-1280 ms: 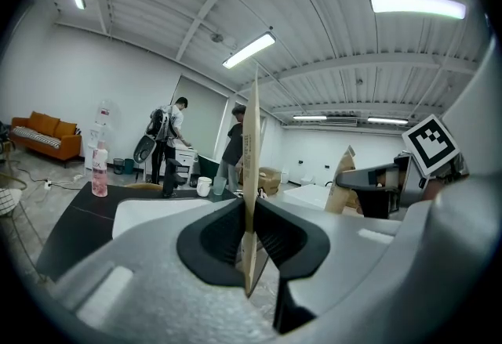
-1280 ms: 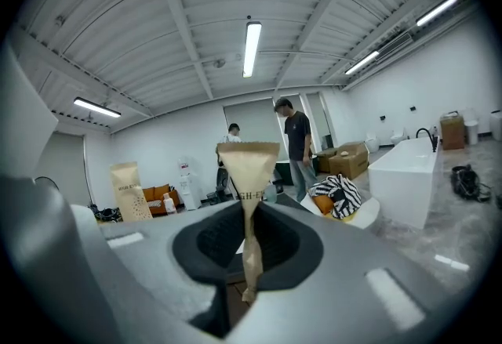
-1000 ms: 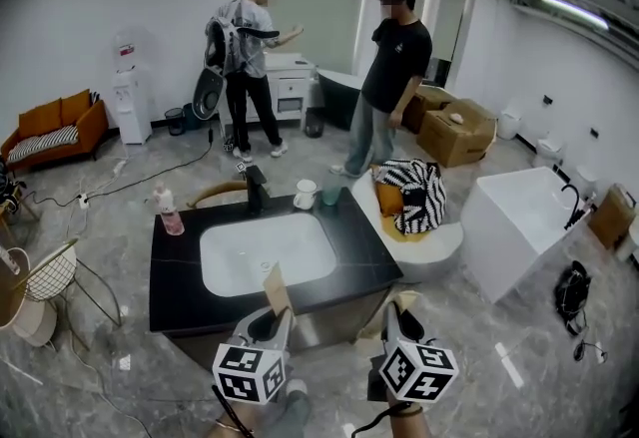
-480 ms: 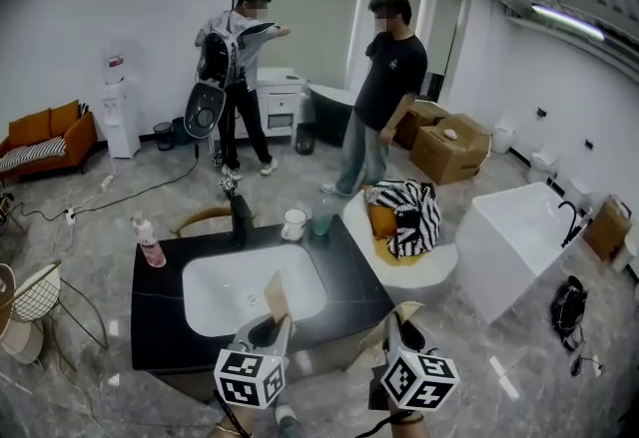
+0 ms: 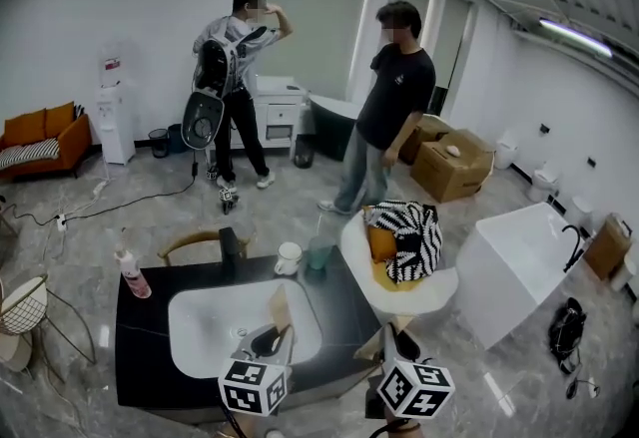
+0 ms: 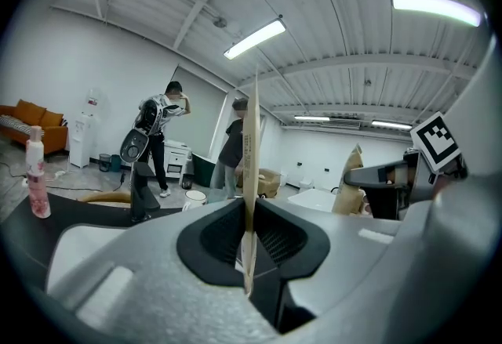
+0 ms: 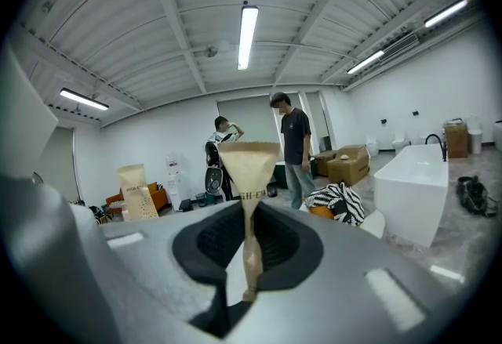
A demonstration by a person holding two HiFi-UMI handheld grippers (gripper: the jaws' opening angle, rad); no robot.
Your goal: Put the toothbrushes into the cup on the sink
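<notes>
Two toothbrushes are in carry, clamped in your left claw and right claw; next, reach the cup ahead.

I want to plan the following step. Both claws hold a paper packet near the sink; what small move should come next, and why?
Probably reach the left claw forward across the basin toward the white cup. It and the right claw are each shut on a paper packet at the counter's near side, while the cup stands at the far edge.
</notes>
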